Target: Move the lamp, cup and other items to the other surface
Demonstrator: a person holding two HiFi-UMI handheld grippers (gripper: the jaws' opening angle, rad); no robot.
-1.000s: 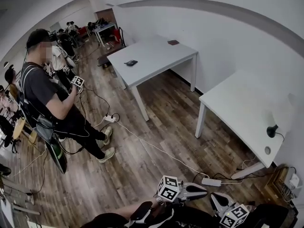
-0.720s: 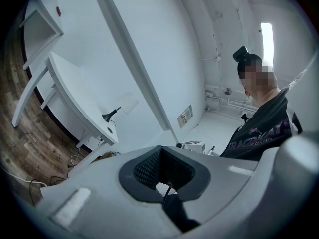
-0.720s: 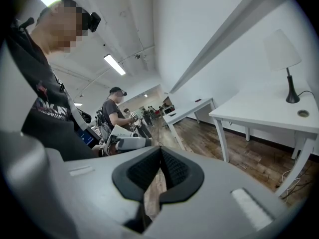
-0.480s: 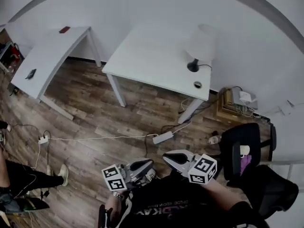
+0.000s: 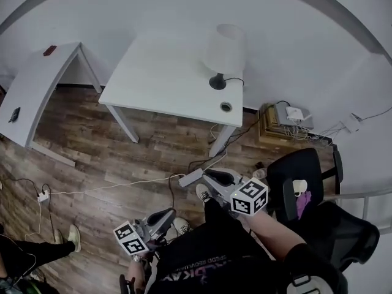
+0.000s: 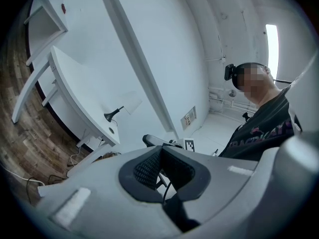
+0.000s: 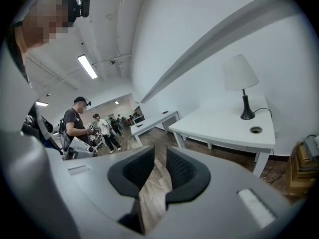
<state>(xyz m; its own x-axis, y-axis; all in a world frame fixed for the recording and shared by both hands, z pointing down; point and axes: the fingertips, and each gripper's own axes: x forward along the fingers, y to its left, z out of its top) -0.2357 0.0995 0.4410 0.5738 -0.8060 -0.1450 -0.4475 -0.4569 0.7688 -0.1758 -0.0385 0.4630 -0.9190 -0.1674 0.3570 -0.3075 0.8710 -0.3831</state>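
Left claw (image 5: 162, 217) sits closed with nothing in it, low over the wood floor (image 5: 122, 158). To its right, my right claw (image 5: 212, 177) has just been opening; its jaws stand slightly apart and empty. Beyond it the lamp (image 5: 224, 49) stands upright near the right end of the white bench (image 5: 159, 72).

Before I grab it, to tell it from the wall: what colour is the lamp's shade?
White shade, black base; the right gripper view shows it best.

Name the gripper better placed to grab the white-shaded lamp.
Probably right. The right gripper is nearer the white-shaded black-stemmed lamp, jaws just opening, empty; the left gripper is farther back, shut.
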